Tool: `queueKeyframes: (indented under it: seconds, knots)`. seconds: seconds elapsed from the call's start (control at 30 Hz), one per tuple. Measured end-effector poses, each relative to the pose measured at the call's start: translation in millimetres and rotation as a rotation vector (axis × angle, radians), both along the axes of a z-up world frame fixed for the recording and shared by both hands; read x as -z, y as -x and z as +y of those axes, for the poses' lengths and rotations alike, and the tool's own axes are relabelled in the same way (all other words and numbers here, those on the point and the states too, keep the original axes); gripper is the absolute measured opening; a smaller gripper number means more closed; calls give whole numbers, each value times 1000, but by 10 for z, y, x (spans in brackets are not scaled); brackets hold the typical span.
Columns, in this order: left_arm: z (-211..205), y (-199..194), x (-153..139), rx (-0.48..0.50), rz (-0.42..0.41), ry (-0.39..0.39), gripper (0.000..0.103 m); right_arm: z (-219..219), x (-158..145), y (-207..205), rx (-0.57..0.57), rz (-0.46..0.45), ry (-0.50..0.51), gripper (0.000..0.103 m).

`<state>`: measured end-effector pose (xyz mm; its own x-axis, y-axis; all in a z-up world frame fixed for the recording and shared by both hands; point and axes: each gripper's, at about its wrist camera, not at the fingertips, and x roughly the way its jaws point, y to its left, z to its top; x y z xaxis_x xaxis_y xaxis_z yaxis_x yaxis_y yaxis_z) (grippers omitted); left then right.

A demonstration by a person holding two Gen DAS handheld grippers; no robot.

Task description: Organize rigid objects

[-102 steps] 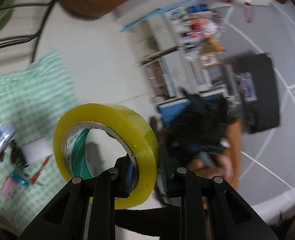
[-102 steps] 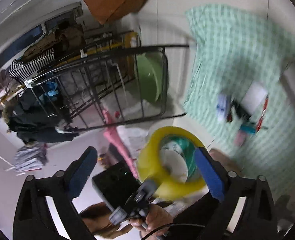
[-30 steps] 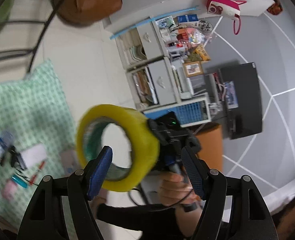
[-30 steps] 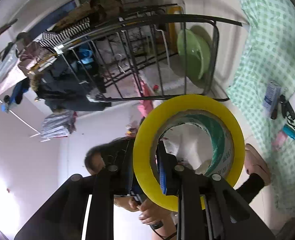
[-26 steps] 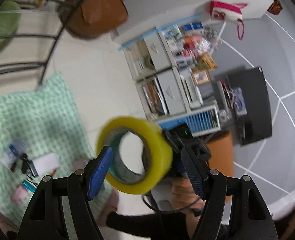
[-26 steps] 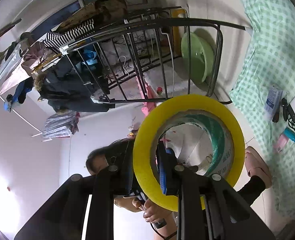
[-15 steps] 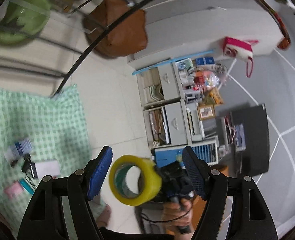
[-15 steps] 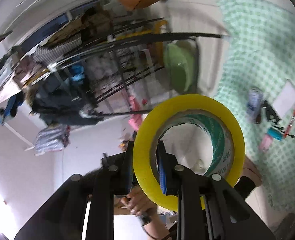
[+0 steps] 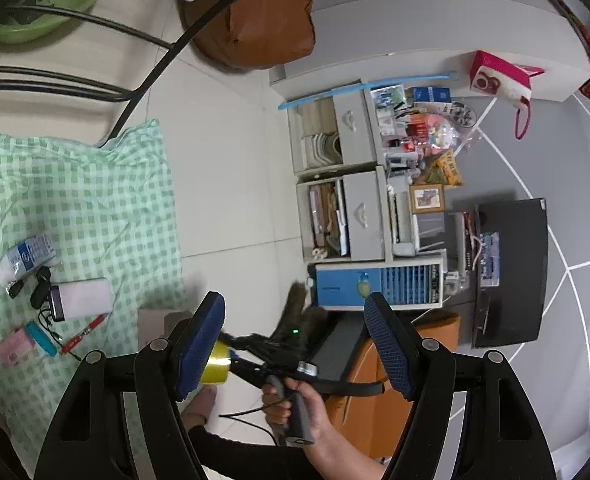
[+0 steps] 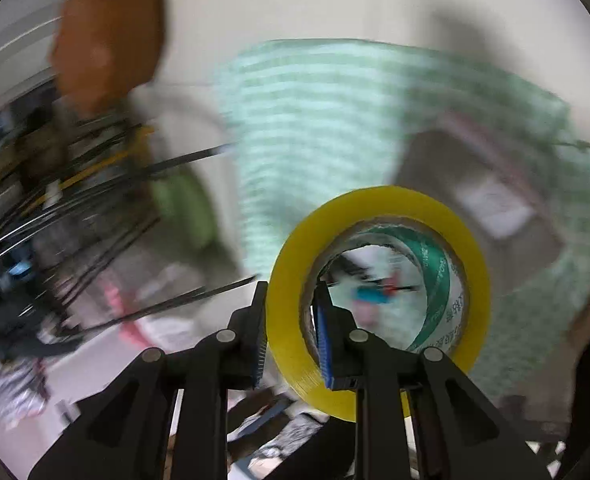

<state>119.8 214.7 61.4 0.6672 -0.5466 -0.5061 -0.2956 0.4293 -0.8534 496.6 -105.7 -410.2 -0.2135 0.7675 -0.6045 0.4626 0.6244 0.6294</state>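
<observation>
The right gripper [image 10: 291,336] pinches the wall of a yellow tape roll [image 10: 379,296]: one jaw lies against the outer face, the other inside the core. In the right wrist view the roll stands on edge and fills the lower middle, while the green checked cloth [image 10: 327,120] and a brown box [image 10: 491,196] behind it are smeared by blur.

The left wrist view is sharp. The left gripper [image 9: 295,344] has its jaws wide apart with nothing between them. Below it a hand [image 9: 295,404] holds the right gripper's handle, and only a sliver of the tape roll [image 9: 216,368] shows past the left blue pad. On the cloth [image 9: 95,184] lie a white block [image 9: 83,298], a red pen [image 9: 83,333] and a pink eraser [image 9: 13,346], well apart from the roll.
</observation>
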Motion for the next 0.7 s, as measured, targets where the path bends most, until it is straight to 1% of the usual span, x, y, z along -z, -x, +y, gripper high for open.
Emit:
queueKeyframes:
  seconds: [0.03, 0.13, 0.27, 0.3, 0.37, 0.43, 0.5, 0.53, 0.57, 0.6, 0.63, 0.67, 0.7]
  knots:
    - [12, 16, -26, -3, 15, -15, 71, -9, 123, 36, -13, 29, 41, 23]
    - [35, -123, 119, -14, 47, -50, 71, 6, 352, 78, -40, 62, 118, 23]
    - [24, -149, 143, -18, 82, -61, 71, 34, 567, 108, -43, 78, 180, 26]
    - [6, -160, 163, -16, 94, -69, 71, 20, 612, 115, -46, 91, 204, 29]
    - [-15, -171, 153, -7, 117, -95, 71, 0, 637, 122, -39, 111, 256, 31]
    - [-33, -189, 132, 1, 144, -116, 71, -44, 611, 117, 13, 126, 246, 31]
    - [-54, -209, 133, 5, 171, -130, 71, -112, 458, 103, 84, 130, 258, 31]
    - [-89, -231, 141, 13, 198, -153, 71, -142, 329, 96, 124, 122, 272, 31]
    - [-126, -252, 146, 25, 221, -183, 71, -142, 203, 92, 156, 115, 264, 32]
    - [-179, -290, 164, 44, 248, -226, 71, -133, 7, 96, 202, 105, 214, 34]
    - [-290, -348, 185, 85, 293, -313, 71, -100, -153, 96, 228, 96, 155, 34]
    - [-382, -392, 221, 122, 326, -379, 71, -57, -349, 103, 250, 82, 75, 36]
    - [-512, -448, 302, 180, 366, -458, 71, 2, -601, 119, 263, 57, -14, 40]
